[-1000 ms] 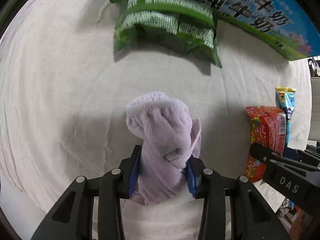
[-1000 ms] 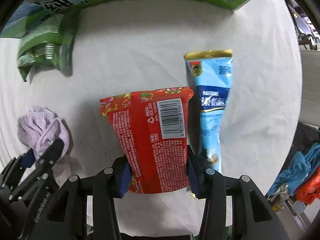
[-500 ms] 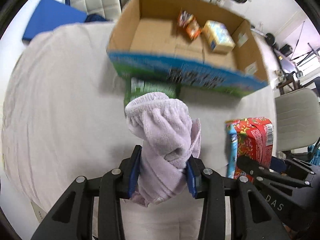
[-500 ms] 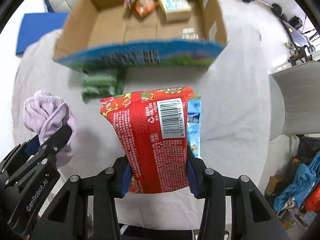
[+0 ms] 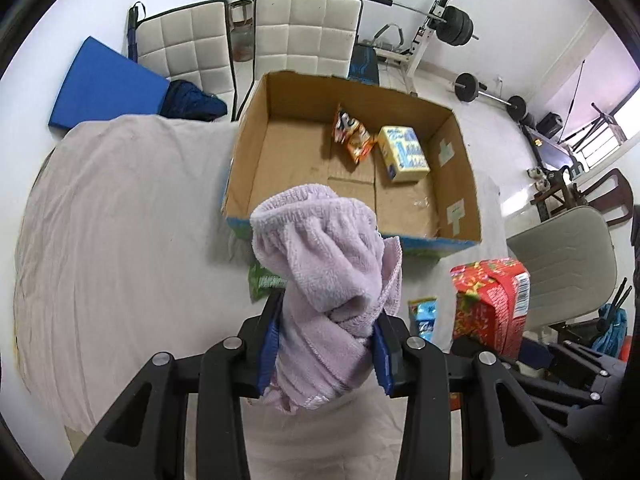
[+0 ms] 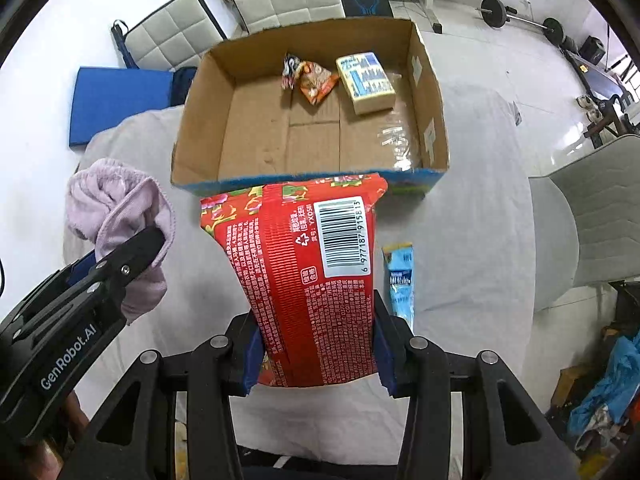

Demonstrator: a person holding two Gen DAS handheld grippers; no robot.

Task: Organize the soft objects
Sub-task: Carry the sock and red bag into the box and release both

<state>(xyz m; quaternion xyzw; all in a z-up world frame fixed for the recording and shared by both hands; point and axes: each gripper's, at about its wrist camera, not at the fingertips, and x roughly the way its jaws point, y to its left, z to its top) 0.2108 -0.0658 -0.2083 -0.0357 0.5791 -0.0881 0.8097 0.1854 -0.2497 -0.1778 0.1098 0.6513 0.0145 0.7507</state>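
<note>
My left gripper is shut on a lilac towel and holds it high above the white-covered table. My right gripper is shut on a red snack packet, also lifted; it also shows in the left wrist view. The towel also shows at the left of the right wrist view. An open cardboard box lies ahead with an orange snack bag and a yellow-blue pack inside. A blue sachet and a green packet lie on the table before the box.
White chairs stand behind the box, a grey chair at the right. A blue mat and gym weights are on the floor beyond.
Both grippers have risen well above the table with their loads. The view now looks down into the open box, which was only a side wall a second ago.
</note>
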